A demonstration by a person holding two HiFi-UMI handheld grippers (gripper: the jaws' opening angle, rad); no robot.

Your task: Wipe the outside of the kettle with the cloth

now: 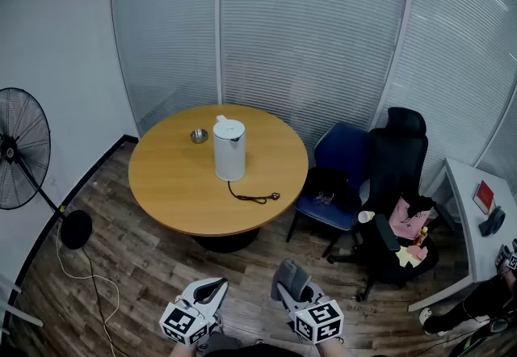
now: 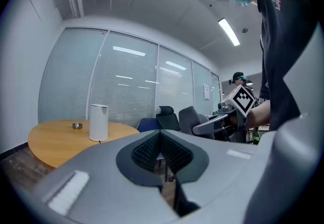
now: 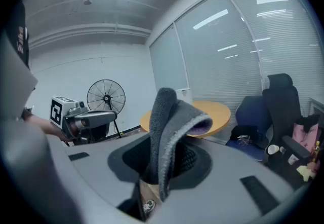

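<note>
Clearly, left tool clenched empty, kettle unobstructed ahead; right tool clenched on grey cloth, kettle half behind it.

The head camera looks from high up, forward and steeply down across the floor to the round worktop, which lies well off. The left tongs and right tongs sit at its bottom edge. The left gripper camera rides low and level, facing the distant worktop and kettle, with the right tongs at its right. The right gripper camera faces the left tongs and fan, and a cloth masks its middle. All three views share the worktop and black chair.
</note>
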